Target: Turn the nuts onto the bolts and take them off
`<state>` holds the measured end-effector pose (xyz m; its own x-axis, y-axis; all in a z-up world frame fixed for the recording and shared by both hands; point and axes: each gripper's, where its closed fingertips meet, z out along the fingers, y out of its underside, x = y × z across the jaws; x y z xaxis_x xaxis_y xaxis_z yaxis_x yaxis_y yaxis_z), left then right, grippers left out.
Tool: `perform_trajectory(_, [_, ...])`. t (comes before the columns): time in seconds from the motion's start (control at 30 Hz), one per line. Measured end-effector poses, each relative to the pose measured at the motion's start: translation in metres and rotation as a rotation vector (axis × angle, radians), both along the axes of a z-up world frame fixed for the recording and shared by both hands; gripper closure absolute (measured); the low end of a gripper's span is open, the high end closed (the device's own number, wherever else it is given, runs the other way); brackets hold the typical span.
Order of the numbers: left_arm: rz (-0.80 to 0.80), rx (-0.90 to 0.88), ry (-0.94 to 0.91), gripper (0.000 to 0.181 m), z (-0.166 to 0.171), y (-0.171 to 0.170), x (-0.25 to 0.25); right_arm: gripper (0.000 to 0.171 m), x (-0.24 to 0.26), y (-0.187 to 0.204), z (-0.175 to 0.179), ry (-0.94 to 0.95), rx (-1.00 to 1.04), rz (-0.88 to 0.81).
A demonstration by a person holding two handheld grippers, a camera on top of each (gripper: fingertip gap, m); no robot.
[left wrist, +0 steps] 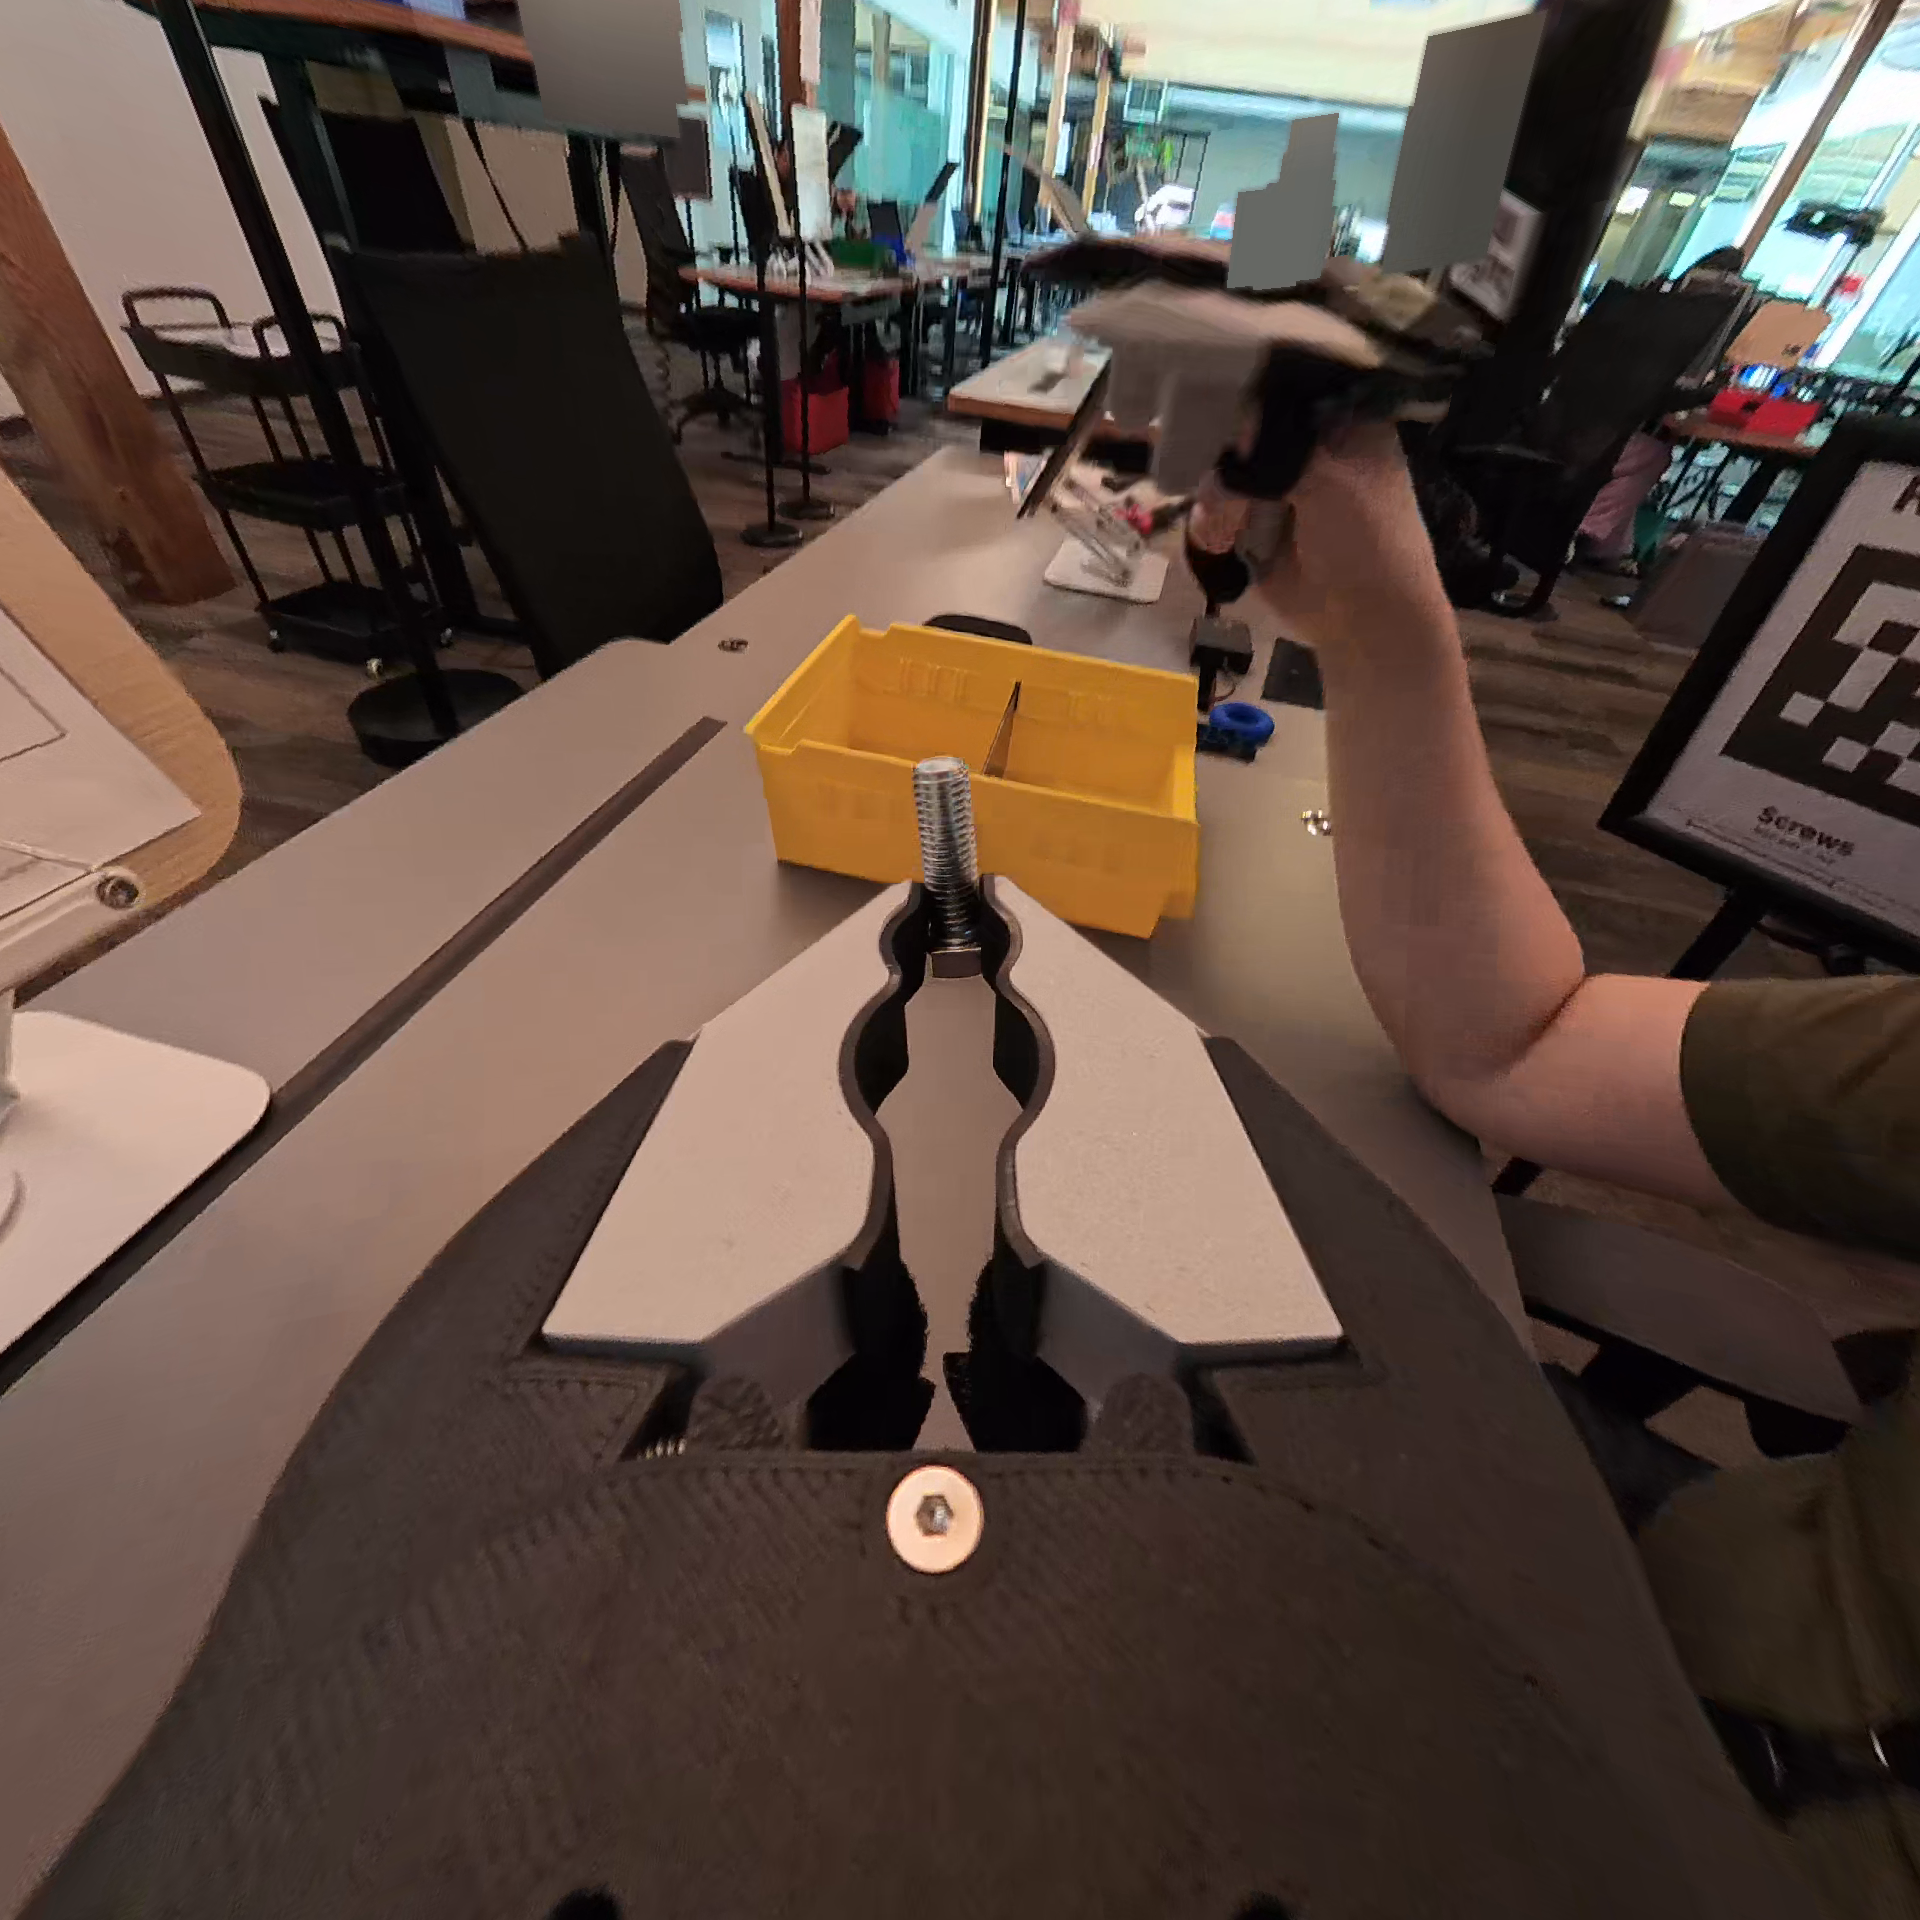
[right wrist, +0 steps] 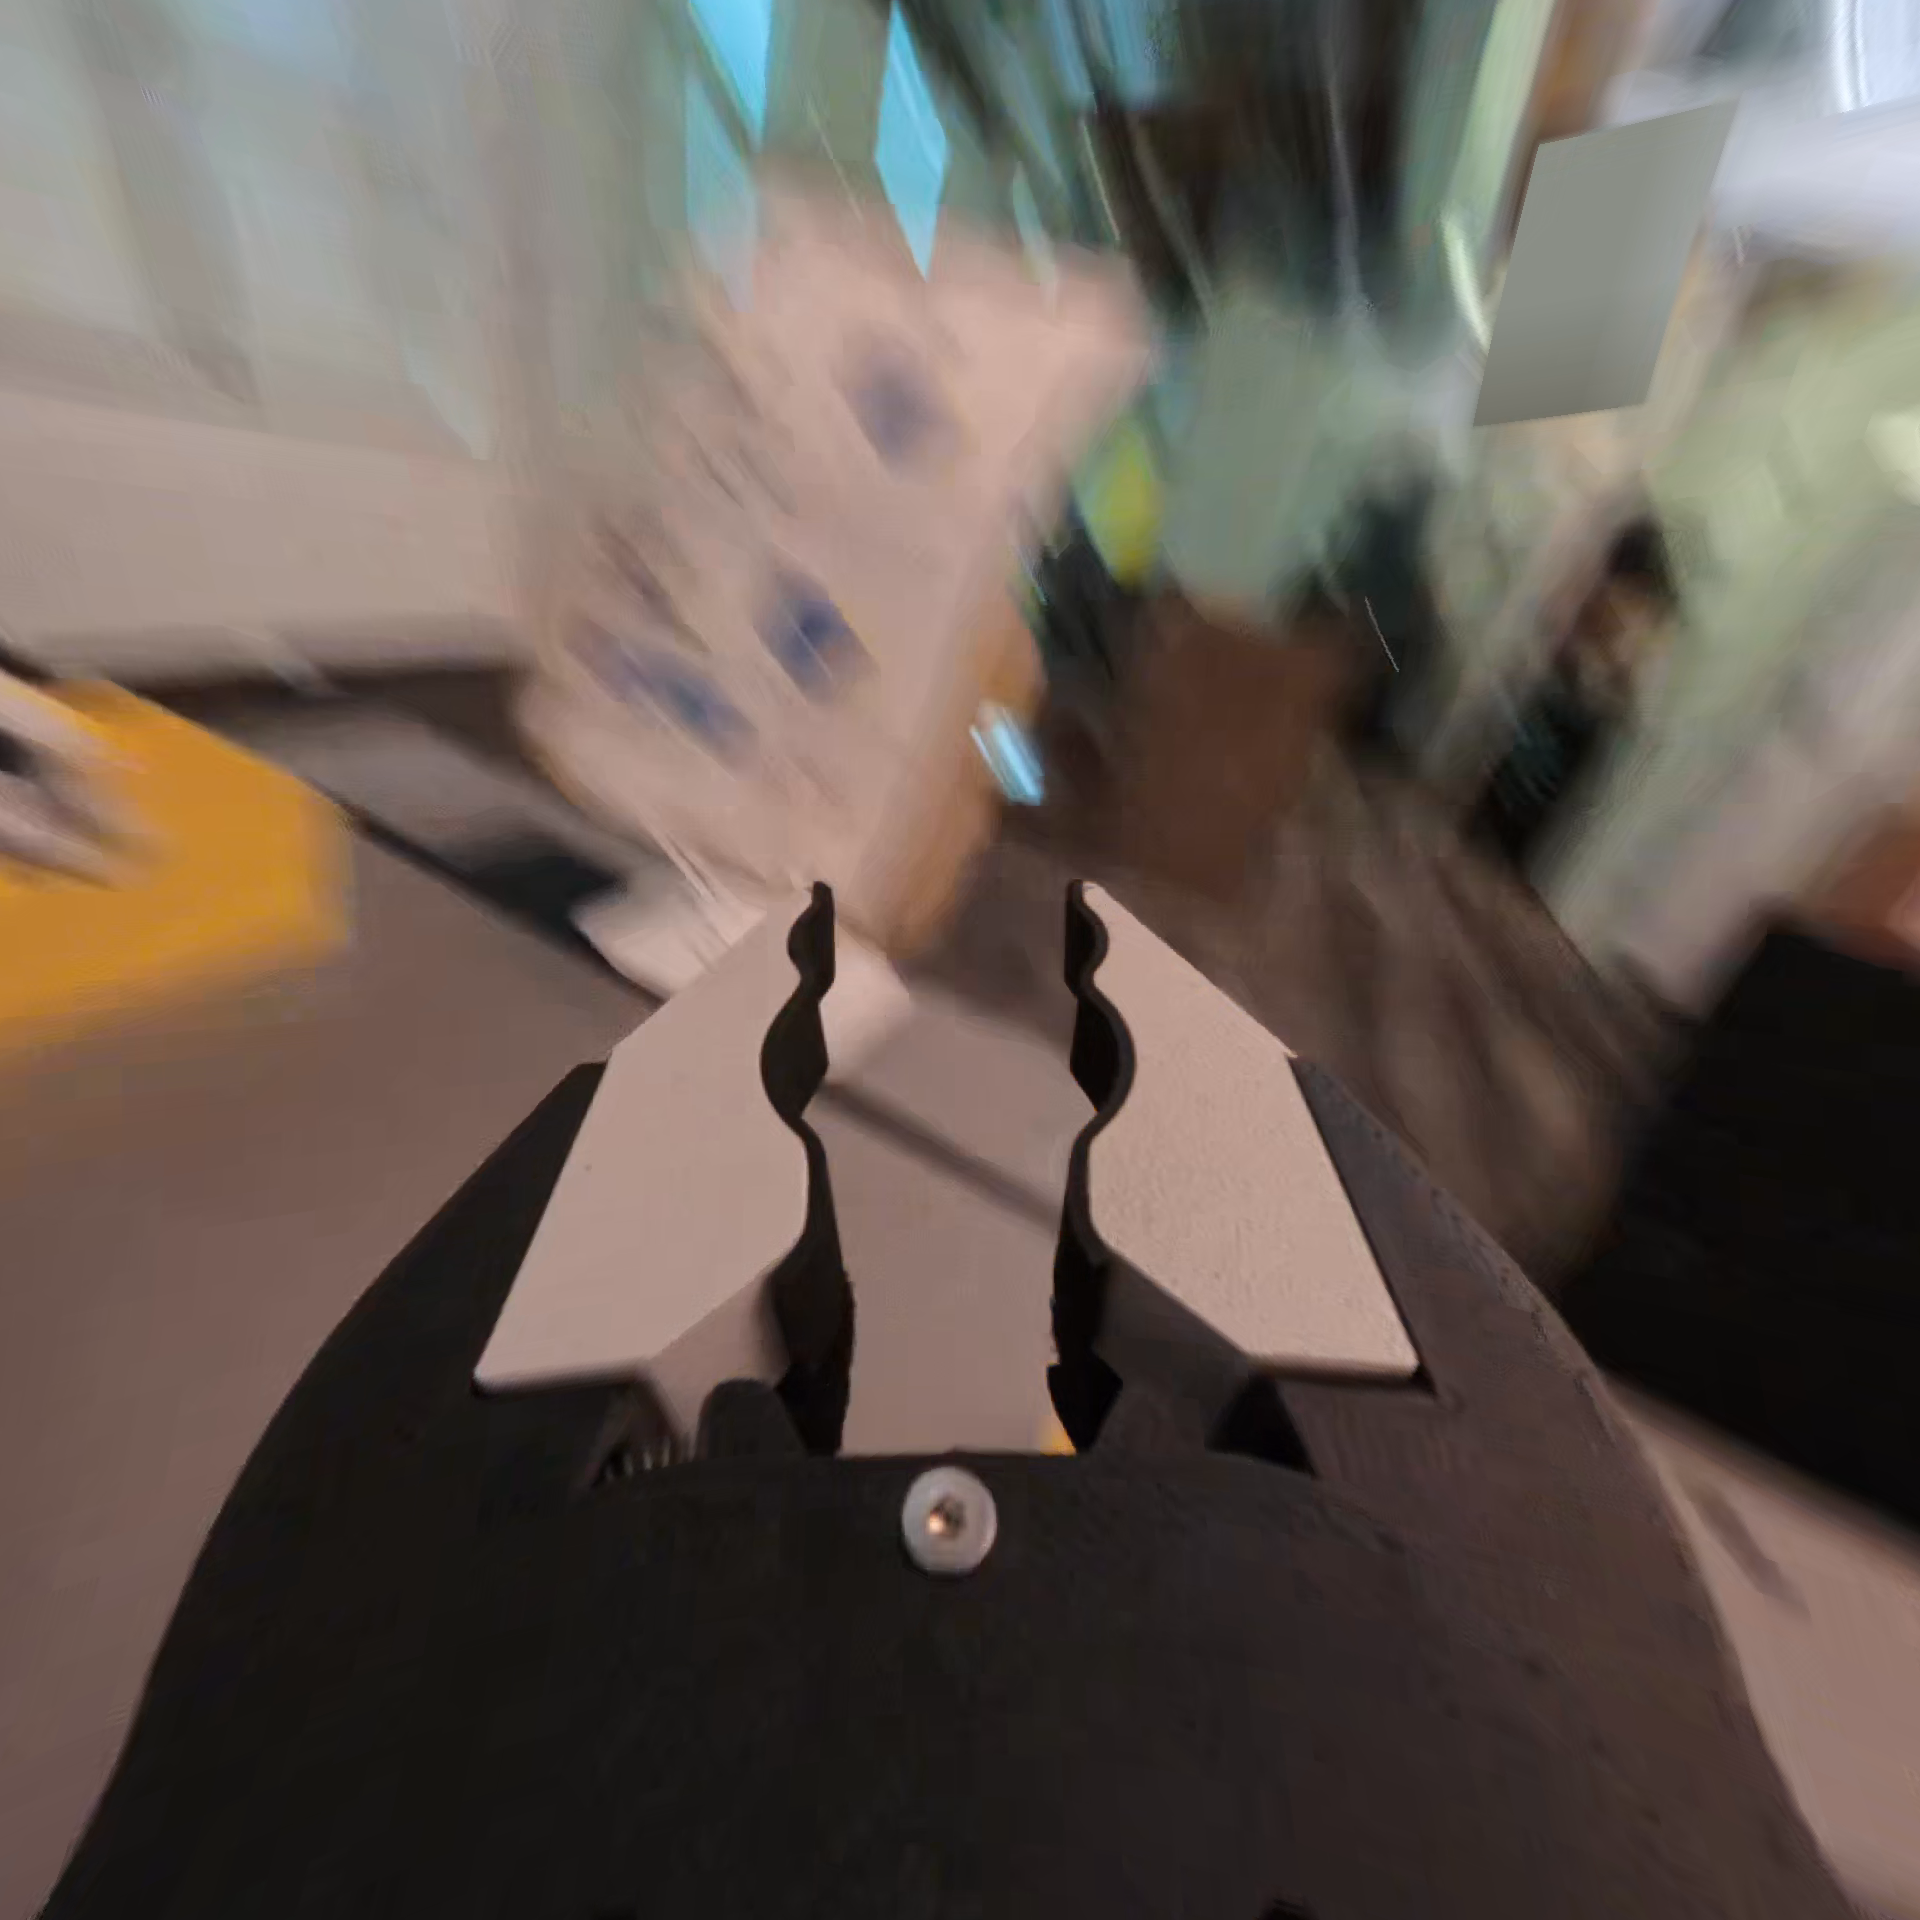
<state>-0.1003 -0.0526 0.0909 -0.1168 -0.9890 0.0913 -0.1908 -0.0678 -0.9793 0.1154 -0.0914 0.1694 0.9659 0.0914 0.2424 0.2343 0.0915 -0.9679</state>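
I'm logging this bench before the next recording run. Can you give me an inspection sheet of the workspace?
Surface: grey table, bare near the gripper.
Job's things: bolt upright, thread up, no nut on it; yellow bin behind it.
Clutter: blue ring-shaped part, white stand base.
Grippers: left gripper clamped on the bolt's head; right gripper open, empty, raised.
Cables: nothing seen.
Surroundings: framed marker board, black cart, office desks.

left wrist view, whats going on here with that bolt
A person is working with two handheld tongs at a grey table. The left tongs are shut on a bolt, gripped near its head with the threaded end pointing away, bare of any nut. The right tongs are open and empty, raised in the air above the table. A yellow bin sits just beyond the bolt.
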Motion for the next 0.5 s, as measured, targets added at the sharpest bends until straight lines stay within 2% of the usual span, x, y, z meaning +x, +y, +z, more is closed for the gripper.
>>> perform_trajectory(0.03, [-0.004, 0.0, -0.021, 0.174, 0.001, -0.002, 0.003, 0.129, -0.048, -0.01, 0.027, 0.035, 0.181, 0.214])
perform_trajectory(0.1, [-0.008, 0.013, -0.055, 0.174, 0.003, -0.005, 0.007, 0.14, -0.11, -0.029, 0.056, 0.213, 0.376, 0.548])
perform_trajectory(0.13, [-0.001, 0.025, -0.075, 0.174, 0.005, -0.005, 0.008, 0.14, -0.13, -0.027, 0.055, 0.309, 0.359, 0.661])
perform_trajectory(0.2, [0.014, 0.04, -0.112, 0.174, 0.01, -0.005, 0.008, 0.135, -0.168, -0.011, 0.034, 0.4, 0.171, 0.829])
perform_trajectory(0.27, [0.017, 0.038, -0.135, 0.174, 0.014, -0.005, 0.006, 0.131, -0.189, 0.009, 0.008, 0.412, 0.016, 0.87])
perform_trajectory(0.33, [0.011, 0.031, -0.144, 0.174, 0.016, -0.006, 0.005, 0.135, -0.197, 0.026, -0.011, 0.411, -0.045, 0.843])
perform_trajectory(0.5, [0.014, 0.021, -0.123, 0.174, 0.013, -0.003, 0.006, 0.139, -0.221, 0.041, -0.041, 0.441, -0.173, 0.907])
